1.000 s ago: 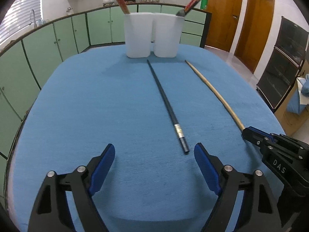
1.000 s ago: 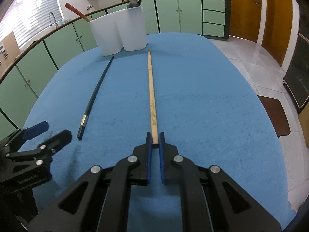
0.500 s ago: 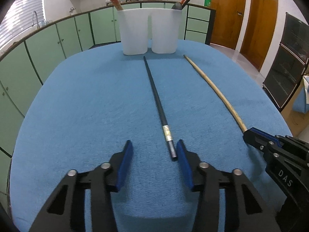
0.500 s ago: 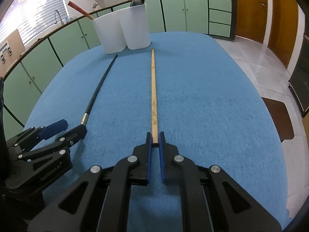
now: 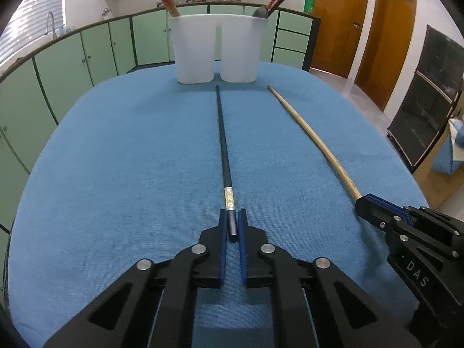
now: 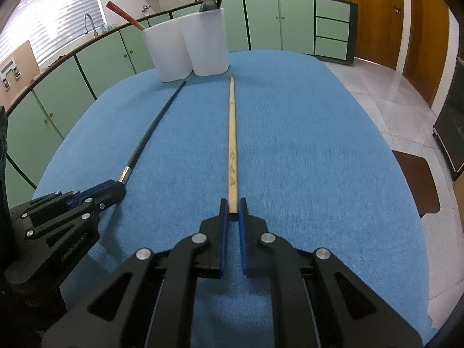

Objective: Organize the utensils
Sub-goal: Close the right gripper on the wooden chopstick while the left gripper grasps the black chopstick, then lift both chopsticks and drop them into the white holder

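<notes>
The black chopstick [image 5: 224, 150] is clamped at its near end by the left tongs [image 5: 232, 226]; the wooden chopstick [image 6: 232, 142] likewise by the right tongs [image 6: 233, 213].

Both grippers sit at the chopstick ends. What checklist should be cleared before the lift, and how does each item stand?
1. Left gripper shut on black chopstick: ok.
2. Right gripper shut on wooden chopstick: ok.
3. Both sticks gripped at their near ends, tips towards the holder: ok.
4. White holder upright on the blue cloth: ok.
5. Room in its compartments beside the utensils already inside: cannot tell.
6. The two grippers clear of each other: ok.
</notes>
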Available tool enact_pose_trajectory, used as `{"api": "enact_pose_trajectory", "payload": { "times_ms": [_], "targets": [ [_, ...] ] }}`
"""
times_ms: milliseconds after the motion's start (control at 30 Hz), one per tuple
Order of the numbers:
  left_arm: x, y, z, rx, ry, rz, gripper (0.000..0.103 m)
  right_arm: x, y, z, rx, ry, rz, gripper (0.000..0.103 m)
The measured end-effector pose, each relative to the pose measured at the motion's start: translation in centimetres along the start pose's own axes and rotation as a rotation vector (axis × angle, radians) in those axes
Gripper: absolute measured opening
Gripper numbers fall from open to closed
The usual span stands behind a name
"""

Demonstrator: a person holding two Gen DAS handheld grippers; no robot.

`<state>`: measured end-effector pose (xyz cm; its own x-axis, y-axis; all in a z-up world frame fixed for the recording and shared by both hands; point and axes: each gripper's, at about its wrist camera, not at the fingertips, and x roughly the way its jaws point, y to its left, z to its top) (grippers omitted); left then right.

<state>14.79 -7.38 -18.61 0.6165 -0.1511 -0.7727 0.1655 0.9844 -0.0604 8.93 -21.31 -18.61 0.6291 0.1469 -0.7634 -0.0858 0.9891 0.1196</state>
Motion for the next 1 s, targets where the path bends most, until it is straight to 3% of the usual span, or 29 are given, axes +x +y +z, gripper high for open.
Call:
{"api": "enact_pose_trajectory", "payload": {
  "times_ms": [267,500,1000],
  "targets": [
    [-3.8,0.5,1.2,0.020,-0.074,-0.009,0.007,-3.0,-0.1,1.6,-0.013,-0.063,0.010,0.006],
    [-8.2,0.9,3.1,0.036,-0.187,-0.017,0.006,-6.0,-0.3,3.7,-0.011,-0.138,0.020,0.006],
    [-14.5,1.7,8.2,0.054,-0.351,-0.085,0.006,-12.0,-0.6,10.7,-0.029,-0.280,0.090,0.006]
  ]
}}
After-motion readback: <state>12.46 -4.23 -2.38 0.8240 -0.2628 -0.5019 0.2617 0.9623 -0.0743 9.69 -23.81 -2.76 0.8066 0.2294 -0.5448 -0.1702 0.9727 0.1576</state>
